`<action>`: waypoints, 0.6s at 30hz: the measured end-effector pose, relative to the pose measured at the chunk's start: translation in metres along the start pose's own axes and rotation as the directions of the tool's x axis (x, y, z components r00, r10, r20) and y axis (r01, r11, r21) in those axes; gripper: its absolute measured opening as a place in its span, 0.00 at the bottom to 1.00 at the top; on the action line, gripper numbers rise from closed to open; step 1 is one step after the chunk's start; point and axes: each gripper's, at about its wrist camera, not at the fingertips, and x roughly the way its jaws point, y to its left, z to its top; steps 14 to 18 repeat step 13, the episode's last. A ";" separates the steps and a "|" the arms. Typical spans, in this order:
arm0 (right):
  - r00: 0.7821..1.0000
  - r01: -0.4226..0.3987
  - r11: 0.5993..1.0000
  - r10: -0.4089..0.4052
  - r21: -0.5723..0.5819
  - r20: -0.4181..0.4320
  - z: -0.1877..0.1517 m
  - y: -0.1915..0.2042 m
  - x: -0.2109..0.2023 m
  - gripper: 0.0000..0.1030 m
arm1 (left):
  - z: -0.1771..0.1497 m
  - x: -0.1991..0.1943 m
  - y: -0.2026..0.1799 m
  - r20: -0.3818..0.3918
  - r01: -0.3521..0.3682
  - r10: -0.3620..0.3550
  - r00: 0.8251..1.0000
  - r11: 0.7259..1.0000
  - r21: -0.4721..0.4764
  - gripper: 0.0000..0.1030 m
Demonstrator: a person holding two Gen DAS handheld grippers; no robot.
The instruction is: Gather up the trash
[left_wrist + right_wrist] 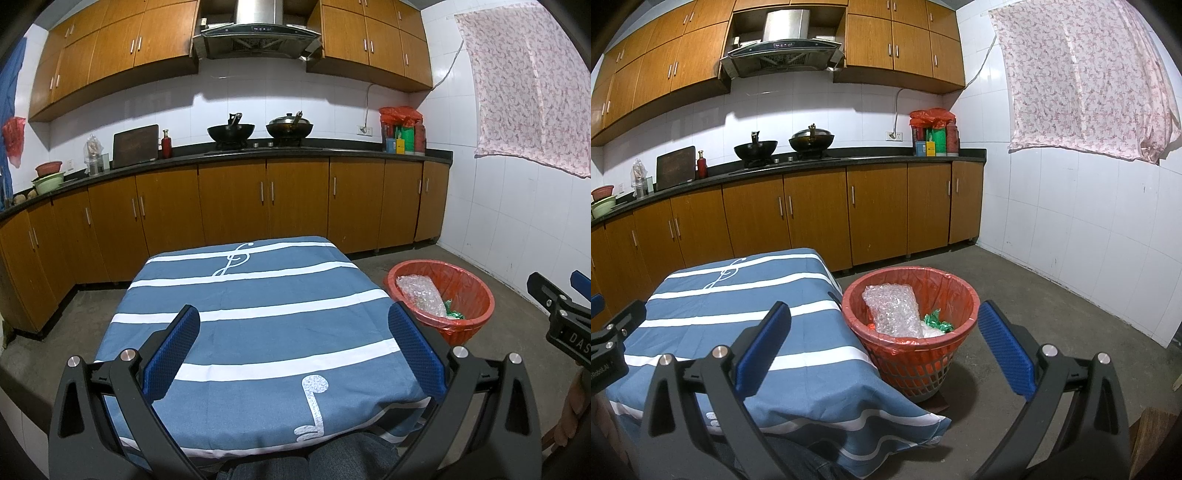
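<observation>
A red-lined waste basket (916, 365) stands on the floor right of the table; in the left wrist view the basket (465, 317) shows at the right. Inside lie bubble wrap (892, 308), a green wrapper (938, 325) and something orange, partly hidden. My left gripper (293, 325) hangs open over the blue striped tablecloth (258, 332), nothing between its blue pads. My right gripper (884, 321) is open too, held near the table's right edge with the basket seen between its fingers. No loose trash shows on the cloth.
Wooden cabinets and a dark counter (258, 153) with two woks (231, 131) run behind the table. A white tiled wall with a floral cloth (1086, 77) bounds the right side. Bare concrete floor (1034, 288) surrounds the basket. A person's knees (314, 465) show at the bottom edge.
</observation>
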 end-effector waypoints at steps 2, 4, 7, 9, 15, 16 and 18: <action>1.000 0.000 1.000 0.000 0.001 0.001 0.000 0.000 0.000 0.96 | 0.000 0.000 0.001 -0.001 0.003 -0.003 1.000 1.000 0.000 0.98; 1.000 0.000 1.000 0.000 0.000 0.000 0.001 -0.001 0.000 0.96 | 0.000 0.000 0.000 -0.001 0.002 -0.002 1.000 1.000 -0.001 0.98; 1.000 0.000 1.000 0.000 0.001 0.000 0.000 -0.001 0.000 0.96 | 0.000 0.000 0.000 -0.003 0.002 -0.002 1.000 1.000 -0.002 0.98; 1.000 0.000 1.000 0.000 0.001 0.000 0.000 0.000 0.000 0.96 | 0.000 0.001 0.001 -0.004 0.001 -0.001 1.000 1.000 -0.004 0.98; 1.000 0.000 1.000 0.000 0.001 0.000 0.001 -0.002 0.000 0.96 | -0.003 0.002 0.000 -0.009 0.002 -0.002 1.000 1.000 -0.010 0.98; 1.000 0.000 1.000 0.000 0.001 0.000 0.001 -0.002 0.000 0.96 | -0.003 0.002 0.000 -0.009 0.002 -0.002 1.000 1.000 -0.010 0.98; 1.000 0.000 1.000 0.000 0.001 0.000 0.001 -0.002 0.000 0.96 | -0.003 0.002 0.000 -0.009 0.002 -0.002 1.000 1.000 -0.010 0.98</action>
